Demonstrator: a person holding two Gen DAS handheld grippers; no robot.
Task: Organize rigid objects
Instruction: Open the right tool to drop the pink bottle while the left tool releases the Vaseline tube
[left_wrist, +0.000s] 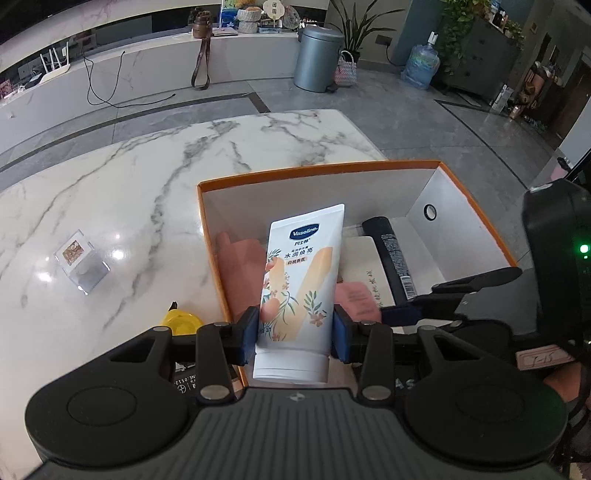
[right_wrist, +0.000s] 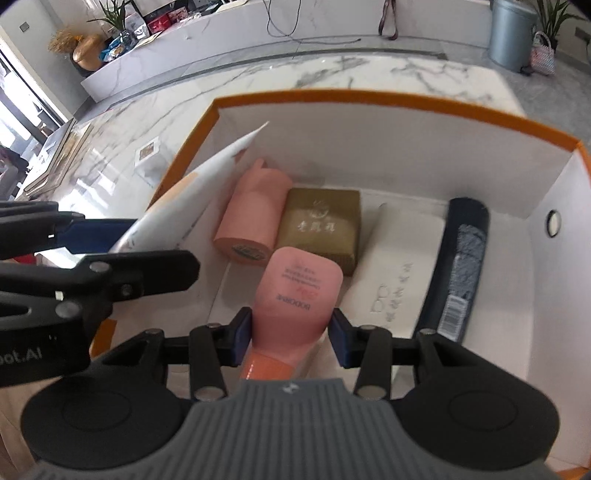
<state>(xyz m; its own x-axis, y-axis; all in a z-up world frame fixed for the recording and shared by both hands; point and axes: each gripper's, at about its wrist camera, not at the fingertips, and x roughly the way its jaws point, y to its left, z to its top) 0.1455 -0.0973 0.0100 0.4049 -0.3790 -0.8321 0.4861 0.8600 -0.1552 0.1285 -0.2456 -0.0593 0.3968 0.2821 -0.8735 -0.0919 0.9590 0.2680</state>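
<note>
- Over the orange-edged box (left_wrist: 476, 206) on the marble table (left_wrist: 129, 192), two tubes are being carried at once; the step in hand is judged to be the lowering of both into the free floor space.
- The white Vaseline tube (left_wrist: 299, 291) is clamped across its lower body by the left gripper (left_wrist: 295, 332), jaws partly closed on it, cap toward the camera, and is held above the box's near-left part.
- The pink tube (right_wrist: 295, 291) is pinched near its neck by the right gripper (right_wrist: 291, 332), likewise partly closed, and hangs low inside the box.
- Already lying inside are a pink bottle (right_wrist: 251, 221), a gold box (right_wrist: 321, 225), a white flat box (right_wrist: 399, 266) and a dark cylinder (right_wrist: 461, 266).
- The pink tube would best be laid in the bare strip in front of the pink bottle and gold box, flat and parallel to them.
- The white tube should be kept clear of the right gripper, which is close beside it, and released only once supported.
</note>
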